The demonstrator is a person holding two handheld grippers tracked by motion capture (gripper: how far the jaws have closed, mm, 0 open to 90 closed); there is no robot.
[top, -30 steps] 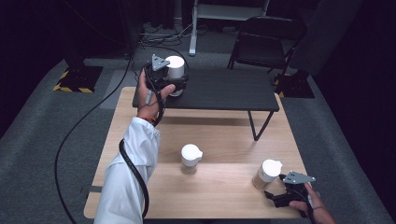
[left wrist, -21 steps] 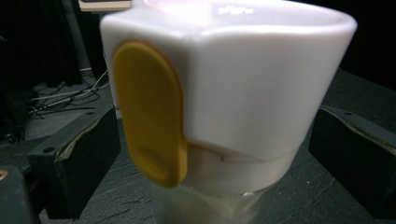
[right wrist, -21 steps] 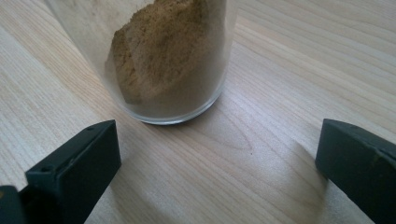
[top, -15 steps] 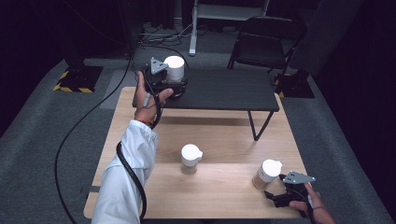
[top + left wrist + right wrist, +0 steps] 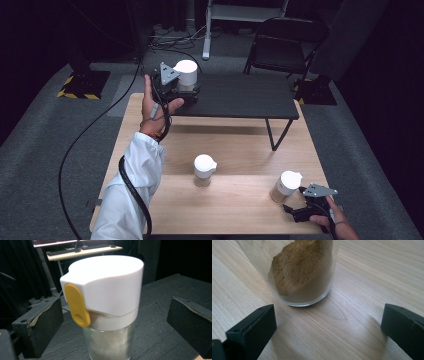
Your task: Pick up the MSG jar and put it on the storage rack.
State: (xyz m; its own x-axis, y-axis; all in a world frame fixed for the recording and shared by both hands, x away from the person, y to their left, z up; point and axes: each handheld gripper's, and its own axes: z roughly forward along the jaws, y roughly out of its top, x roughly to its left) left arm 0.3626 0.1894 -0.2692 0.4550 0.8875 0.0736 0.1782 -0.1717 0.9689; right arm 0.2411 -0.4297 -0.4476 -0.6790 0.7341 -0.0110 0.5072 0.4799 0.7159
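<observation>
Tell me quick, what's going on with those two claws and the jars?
Left gripper just opened, jaws clear of white-lidded jar on black shelf. Right gripper open, short of brown-powder jar. Nothing blocking.

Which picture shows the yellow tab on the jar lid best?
The left gripper view: the yellow tab sits close up on the jar's white lid. In the high view that jar is small and far, its tab not discernible.
</observation>
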